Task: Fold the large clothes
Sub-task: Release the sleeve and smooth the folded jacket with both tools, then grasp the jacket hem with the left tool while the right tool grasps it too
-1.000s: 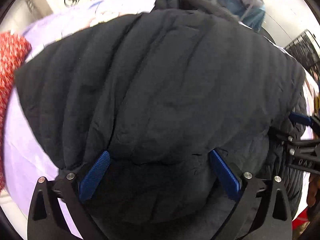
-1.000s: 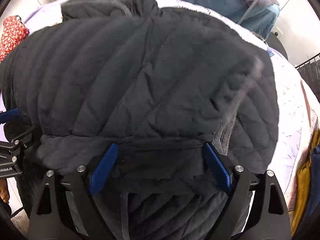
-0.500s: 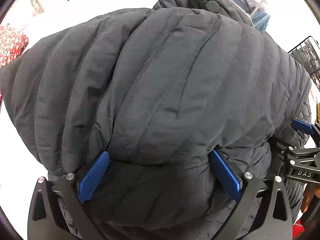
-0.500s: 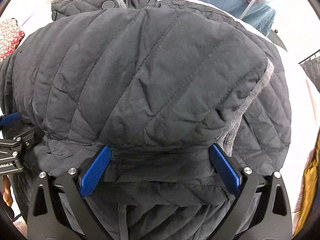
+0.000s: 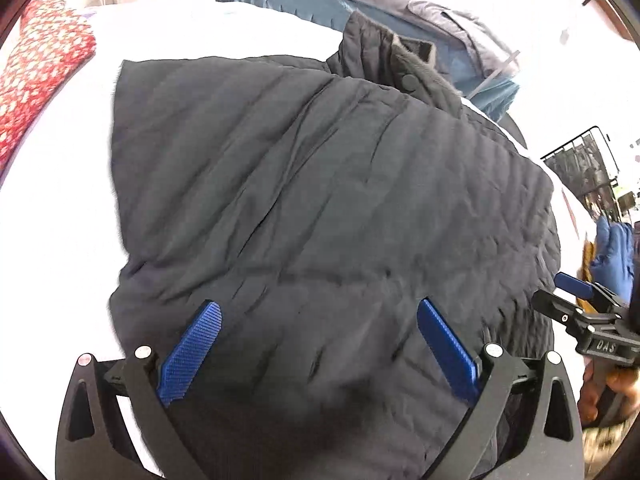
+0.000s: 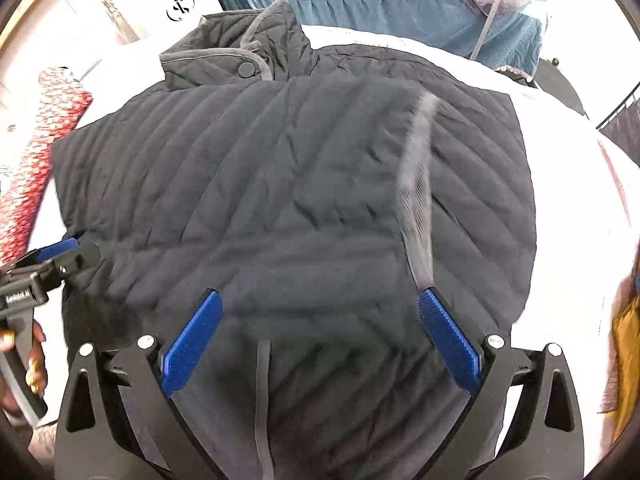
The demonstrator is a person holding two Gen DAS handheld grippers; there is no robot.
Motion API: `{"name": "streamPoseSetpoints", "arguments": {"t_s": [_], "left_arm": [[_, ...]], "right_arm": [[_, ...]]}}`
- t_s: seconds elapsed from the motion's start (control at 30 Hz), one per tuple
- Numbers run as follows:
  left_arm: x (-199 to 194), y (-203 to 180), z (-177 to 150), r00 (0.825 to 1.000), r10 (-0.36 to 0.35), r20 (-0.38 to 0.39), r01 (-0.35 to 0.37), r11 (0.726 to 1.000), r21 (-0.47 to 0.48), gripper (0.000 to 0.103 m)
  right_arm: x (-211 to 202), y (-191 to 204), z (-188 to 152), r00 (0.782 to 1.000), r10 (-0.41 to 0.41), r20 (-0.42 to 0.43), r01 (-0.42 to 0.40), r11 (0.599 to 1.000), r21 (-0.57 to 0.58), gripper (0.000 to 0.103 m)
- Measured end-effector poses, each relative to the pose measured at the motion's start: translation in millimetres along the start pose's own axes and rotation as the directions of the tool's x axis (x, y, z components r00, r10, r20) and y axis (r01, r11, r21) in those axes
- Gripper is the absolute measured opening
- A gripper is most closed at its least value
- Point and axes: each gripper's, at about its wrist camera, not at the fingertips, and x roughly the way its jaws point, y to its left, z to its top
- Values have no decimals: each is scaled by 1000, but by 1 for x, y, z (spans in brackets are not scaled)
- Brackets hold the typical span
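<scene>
A black quilted jacket [image 5: 320,200] lies folded over on a white bed; its collar with a snap [image 5: 400,64] points away from me. It also fills the right wrist view [image 6: 280,200], with a grey trim edge [image 6: 416,200] running down its right part. My left gripper [image 5: 320,320] is open, its blue pads spread above the near hem, holding nothing. My right gripper [image 6: 320,312] is open above the near hem as well. Each gripper shows in the other's view: the right gripper [image 5: 576,312], the left gripper [image 6: 52,260].
The white bed sheet [image 5: 60,220] surrounds the jacket. A red patterned cloth [image 5: 36,64] lies at the left. A blue and grey bedding pile [image 6: 400,0] sits behind the collar. A dark wire rack [image 5: 584,164] stands at the right. Yellow cloth [image 6: 624,340] is at the right edge.
The folded half of the jacket has come down and lies flatter. Both grippers have pulled back and up from it, so more bed shows around it.
</scene>
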Motion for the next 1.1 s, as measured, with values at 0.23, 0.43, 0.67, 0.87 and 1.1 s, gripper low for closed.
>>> {"name": "streamPoseSetpoints", "arguments": {"t_s": [0.23,0.43,0.67,0.87,1.1], "left_arm": [[-29,16,-44,999,-3,-36,1,999,-45,97],[-37,39,-73,998,36,-45,-40,995,-95,97],[-45,53,-110,994,79,-73,-86,993,-87,97],[-51,83,-143,996,59,-74,-73,976,-203,96],[-60,90,-172,998,8,-63,-23,968,-250,95]], "right_arm": [[-8,-29,-45,997,56,-56,-52,996,74,98],[-16,-50,-87,993,52,-102,-43,995,92,98],[-12,-71,-118,986,54,-159,-41,996,84,97],[-9,-86,-136,981,55,-184,-41,996,76,97],[-11,-105,-151,979,101,-176,-82,990,114,92]]}}
